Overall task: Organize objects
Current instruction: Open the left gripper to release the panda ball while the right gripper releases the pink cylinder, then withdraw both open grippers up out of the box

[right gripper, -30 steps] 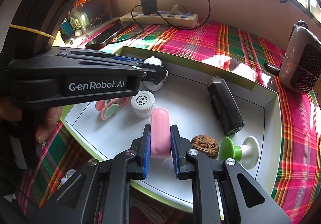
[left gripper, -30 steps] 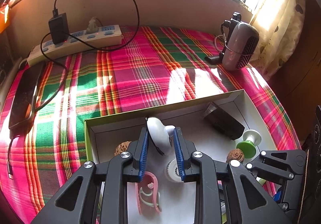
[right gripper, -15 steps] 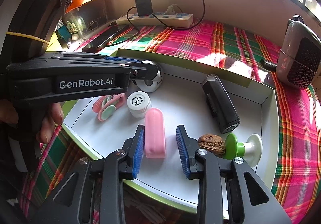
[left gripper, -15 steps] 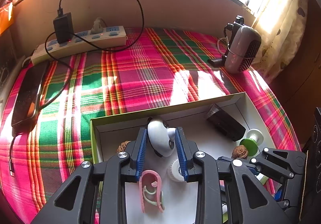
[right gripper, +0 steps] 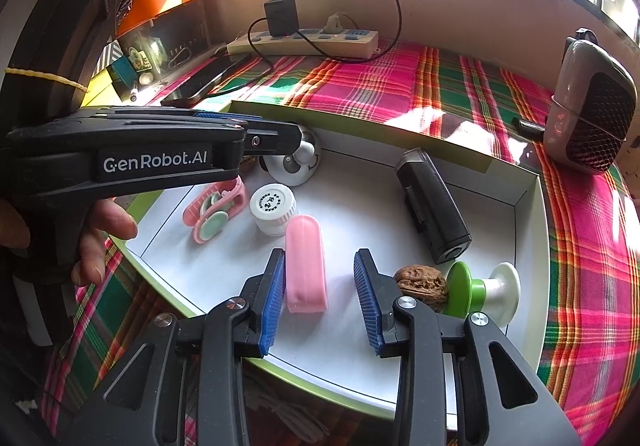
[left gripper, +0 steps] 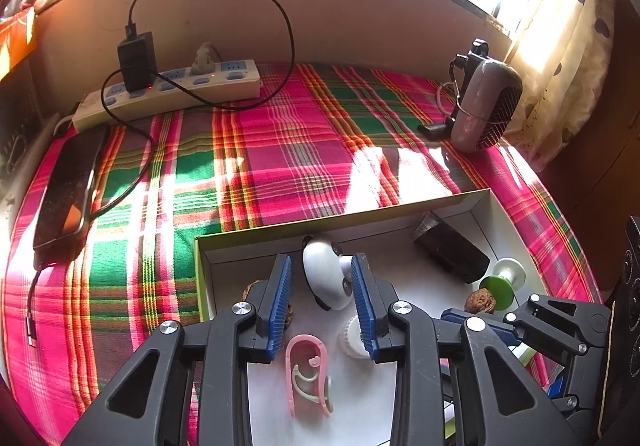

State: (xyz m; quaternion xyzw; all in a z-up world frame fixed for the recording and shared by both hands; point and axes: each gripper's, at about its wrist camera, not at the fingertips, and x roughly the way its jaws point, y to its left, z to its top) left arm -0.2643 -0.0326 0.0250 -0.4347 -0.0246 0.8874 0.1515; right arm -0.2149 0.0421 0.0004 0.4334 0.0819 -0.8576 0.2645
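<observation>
A shallow white box (right gripper: 532, 182) with green rim (left gripper: 200, 262) holds the objects. My left gripper (left gripper: 322, 266) is open around a white rounded gadget (left gripper: 325, 278), which rests on the box floor (right gripper: 294, 162). My right gripper (right gripper: 320, 262) is open over a pink case (right gripper: 306, 262) lying flat. Also in the box are a pink and mint clip (right gripper: 214, 212), a white bottle cap (right gripper: 274, 206), a black cylinder (right gripper: 434, 210), a walnut (right gripper: 422, 282) and a green and white spool (right gripper: 482, 290). A second walnut (left gripper: 250, 292) is partly hidden behind my left finger.
The box sits on a pink and green plaid cloth (left gripper: 280, 150). A power strip (left gripper: 168, 94) with a black charger and cable lies by the back wall. A phone (left gripper: 68, 186) lies at the left. A grey fan heater (left gripper: 486, 106) stands at the back right.
Both grippers have opened. The right let go of the pink case, which now lies in the box. The left let go of the white gadget and drew back a little.
</observation>
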